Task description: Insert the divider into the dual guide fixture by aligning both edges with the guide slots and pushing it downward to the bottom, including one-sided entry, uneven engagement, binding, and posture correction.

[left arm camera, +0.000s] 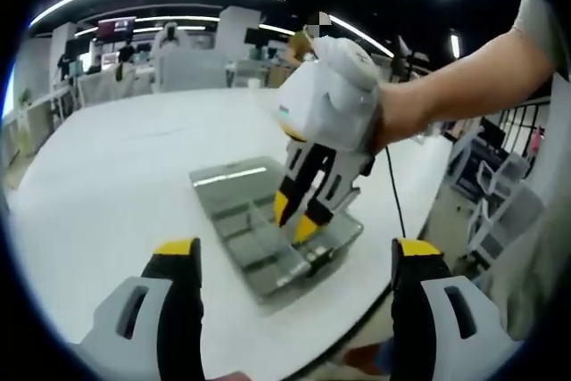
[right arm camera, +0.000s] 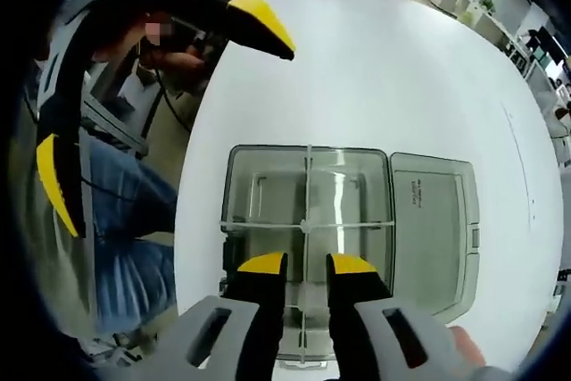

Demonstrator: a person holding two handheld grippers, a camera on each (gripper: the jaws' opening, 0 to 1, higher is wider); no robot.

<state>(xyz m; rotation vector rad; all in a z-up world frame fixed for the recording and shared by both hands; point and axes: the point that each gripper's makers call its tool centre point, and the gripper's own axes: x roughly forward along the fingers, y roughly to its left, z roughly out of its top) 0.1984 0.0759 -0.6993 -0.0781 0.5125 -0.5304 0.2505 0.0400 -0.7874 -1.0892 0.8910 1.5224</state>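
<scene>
1. The clear box point(right arm camera: 308, 211) is seen on the white table point(right arm camera: 384, 69), its lid point(right arm camera: 433, 229) lying flat beside it.
2. The divider point(right arm camera: 306, 220) is stood upright inside the box, crossed by a second strip.
3. The right gripper point(right arm camera: 306, 267) is nearly closed around the divider's edge.
4. The left gripper point(left arm camera: 294, 252) is held wide apart, clear of the box, gripping nothing.

Open-plan office: desks point(left arm camera: 98, 82), monitors point(left arm camera: 116, 28).

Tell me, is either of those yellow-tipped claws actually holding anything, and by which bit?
The left gripper is open, holding nothing. The right gripper seems to pinch the top edge of the clear divider standing in the clear box; contact is hard to confirm.
</scene>
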